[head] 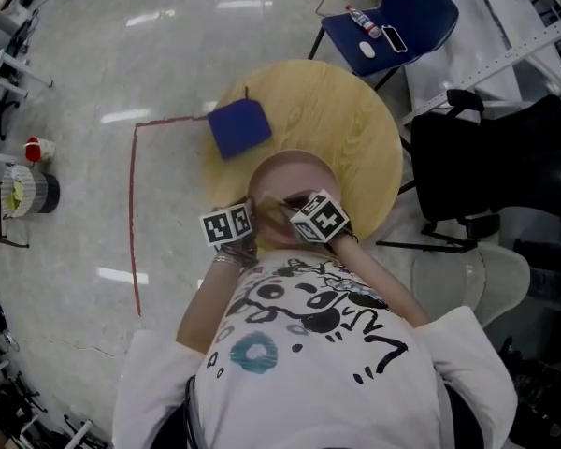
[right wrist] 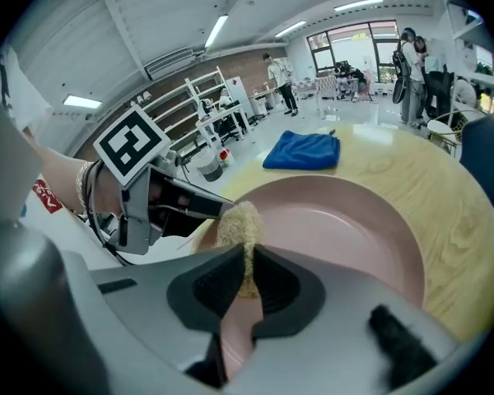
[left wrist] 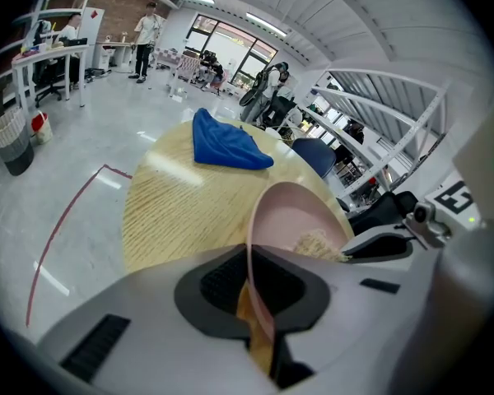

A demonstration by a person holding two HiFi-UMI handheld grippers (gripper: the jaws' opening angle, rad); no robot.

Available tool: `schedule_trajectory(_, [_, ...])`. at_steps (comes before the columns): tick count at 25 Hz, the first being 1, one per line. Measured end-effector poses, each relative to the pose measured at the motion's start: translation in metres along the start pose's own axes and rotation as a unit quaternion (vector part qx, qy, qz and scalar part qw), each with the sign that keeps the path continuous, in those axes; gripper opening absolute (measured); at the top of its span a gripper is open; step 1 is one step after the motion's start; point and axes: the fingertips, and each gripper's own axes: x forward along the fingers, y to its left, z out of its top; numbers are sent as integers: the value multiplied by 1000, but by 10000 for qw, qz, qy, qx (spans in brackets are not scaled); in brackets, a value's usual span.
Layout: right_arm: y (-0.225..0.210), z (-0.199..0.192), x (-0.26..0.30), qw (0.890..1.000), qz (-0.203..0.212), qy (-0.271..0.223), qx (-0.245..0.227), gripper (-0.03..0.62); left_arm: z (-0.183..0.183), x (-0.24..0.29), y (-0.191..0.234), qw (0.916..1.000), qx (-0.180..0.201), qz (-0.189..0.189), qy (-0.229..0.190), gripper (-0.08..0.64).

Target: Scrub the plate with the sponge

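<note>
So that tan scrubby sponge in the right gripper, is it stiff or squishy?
Probably squishy: the sponge looks pinched thin between the right gripper's jaws and fluffs out wider above them. Likely light too, since that narrow pinch seems enough to hold it. Its coarse, fibrous surface suggests it won't slip easily against the plate.

Left hand-held gripper [left wrist: 259, 288] clamps plate [left wrist: 295, 219]; right hand-held gripper [right wrist: 249, 283] apparently pinches sponge [right wrist: 240, 225].
</note>
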Motion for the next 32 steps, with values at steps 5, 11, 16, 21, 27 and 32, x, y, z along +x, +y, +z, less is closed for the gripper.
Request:
schedule_trajectory(5, [-11,3,0,9998,-189,14,-85,48,-1,0,-1,10000,-21,10,-34,28])
schedule_trajectory(11, [-33,13,-6,9985,-490,-183,172,47,-1,-1,1,10000,-37,55,-63,28])
schedule_trajectory(16, [-31,21,-11,9982,-487,-343,110,46,-4,0,-1,9999,-69,95,-86,28])
schedule_trajectory(21, [-30,31,-22,9966,-668,-454,-167,47,-2,-1,0,9998,-68,110,-131,28])
schedule_trajectory(27, [-27,12,-5,9985,-479,-101,-262,46,-3,0,-2,9999,-62,93,-118,28])
schedule_trajectory(32, [-32,14,-5,9982,-525,-77,-273,46,-3,0,-1,9999,-63,99,-115,28])
